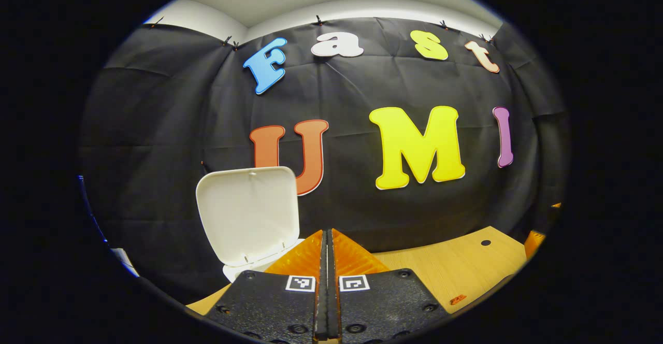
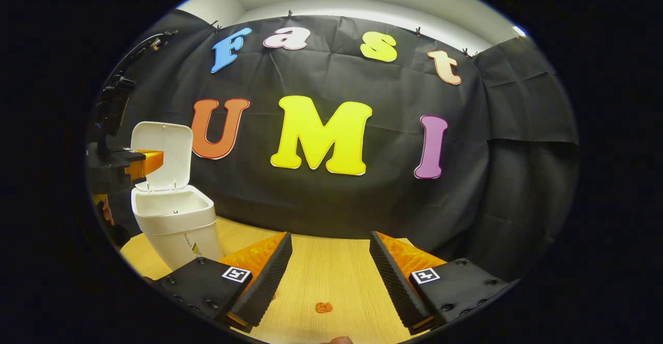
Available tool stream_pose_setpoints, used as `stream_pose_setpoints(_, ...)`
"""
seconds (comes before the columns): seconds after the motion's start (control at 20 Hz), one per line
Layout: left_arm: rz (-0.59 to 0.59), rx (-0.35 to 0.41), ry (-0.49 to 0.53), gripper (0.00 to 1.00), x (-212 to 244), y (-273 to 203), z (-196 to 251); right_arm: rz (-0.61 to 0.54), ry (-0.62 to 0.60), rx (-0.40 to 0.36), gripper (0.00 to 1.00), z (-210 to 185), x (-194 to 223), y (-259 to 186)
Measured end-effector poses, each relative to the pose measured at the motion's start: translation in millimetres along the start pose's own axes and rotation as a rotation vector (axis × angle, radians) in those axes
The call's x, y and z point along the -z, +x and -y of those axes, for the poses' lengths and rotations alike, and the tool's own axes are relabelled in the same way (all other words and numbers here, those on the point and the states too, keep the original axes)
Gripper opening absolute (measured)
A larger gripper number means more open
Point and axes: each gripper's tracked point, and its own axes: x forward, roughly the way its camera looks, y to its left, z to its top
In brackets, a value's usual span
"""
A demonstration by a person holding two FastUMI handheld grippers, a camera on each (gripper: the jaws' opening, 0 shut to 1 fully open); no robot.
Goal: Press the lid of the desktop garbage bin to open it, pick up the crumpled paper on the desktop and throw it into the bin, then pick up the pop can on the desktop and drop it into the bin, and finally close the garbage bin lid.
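Bin [image 2: 176,219]: smooth white plastic, rounded-rectangular, tapering toward its base, standing on the wood-grain tabletop [image 2: 321,271] near its far left corner in the right gripper view. Lid [image 2: 163,152] is up, hinged at the back and standing nearly vertical; its inner face is plain with a shallow rim. Inside of the bin looks pale; its contents cannot be made out.

Left gripper [image 1: 327,261]: fingers clenched together with nothing between them, ribbed wedge-shaped pads meeting edge to edge, just beside the open lid [image 1: 248,214]. In the right gripper view it sits level with the lid, at the bin's left.

Right gripper [image 2: 330,266]: fingers released, wide apart, over bare tabletop. A small orange scrap [image 2: 323,307] lies on the wood between them.
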Motion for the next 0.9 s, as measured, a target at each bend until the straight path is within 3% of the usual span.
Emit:
stream_pose_setpoints(0.25,0.009,0.031,-0.021,0.03,-1.7,-7.2,5.5,-0.022,0.005,-0.023,0.96,-6.2,9.1,1.4)
stream_pose_setpoints(0.4,0.000,0.053,-0.037,0.13,0.7,-11.8,10.4,-0.043,0.013,-0.043,0.96,-10.0,17.2,4.4)
stream_pose_setpoints(0.55,-0.002,0.064,-0.059,0.30,2.0,-12.4,11.6,-0.074,0.045,-0.060,0.96,-10.6,28.1,8.7)
stream_pose_setpoints(0.6,-0.002,0.065,-0.063,0.29,2.5,-13.1,11.1,-0.093,0.059,-0.064,0.96,-10.4,34.6,10.9)
stream_pose_setpoints(0.7,0.000,0.062,-0.061,0.52,2.4,-15.7,10.6,-0.129,0.073,-0.062,0.96,-7.6,47.8,14.9)
stream_pose_setpoints(0.9,0.015,0.062,-0.057,0.78,-0.6,-19.6,9.9,-0.226,0.070,-0.041,0.96,1.3,90.4,32.8)
